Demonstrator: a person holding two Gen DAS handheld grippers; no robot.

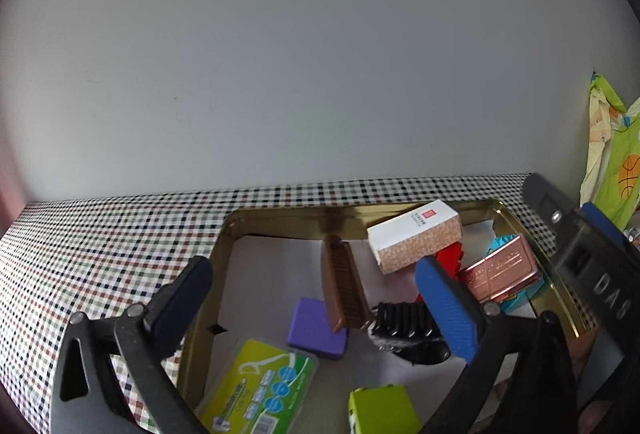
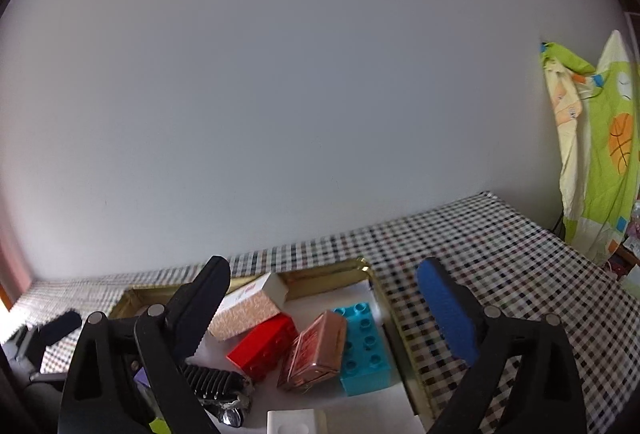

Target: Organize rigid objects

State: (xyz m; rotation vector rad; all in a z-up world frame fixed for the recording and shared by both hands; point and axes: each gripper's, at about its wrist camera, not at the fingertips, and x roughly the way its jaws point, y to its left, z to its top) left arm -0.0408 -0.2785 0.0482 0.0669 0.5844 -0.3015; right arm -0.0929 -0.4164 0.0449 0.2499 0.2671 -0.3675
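Observation:
A gold tin tray [image 1: 280, 215] on the checked cloth holds the rigid objects. A brown comb [image 1: 344, 286] leans on a purple block [image 1: 318, 326], beside a black ribbed piece [image 1: 408, 326]. A white patterned box [image 1: 416, 234] rests on a red brick [image 1: 450, 258]. A rose-gold box [image 1: 500, 270] lies over a teal brick [image 1: 516, 300]. My left gripper [image 1: 316, 274] hovers open above the comb, gripping nothing. My right gripper [image 2: 324, 270] is open over the tray's right part, above the rose-gold box [image 2: 316, 350] and teal brick [image 2: 364, 346], with nothing in its grip.
A green floss box [image 1: 260, 386] and a lime object [image 1: 380, 410] lie at the tray's near end. A white piece [image 2: 292, 422] sits at the bottom edge. A wall stands behind the table [image 2: 500, 258]. Green printed fabric [image 2: 600, 154] hangs at the right.

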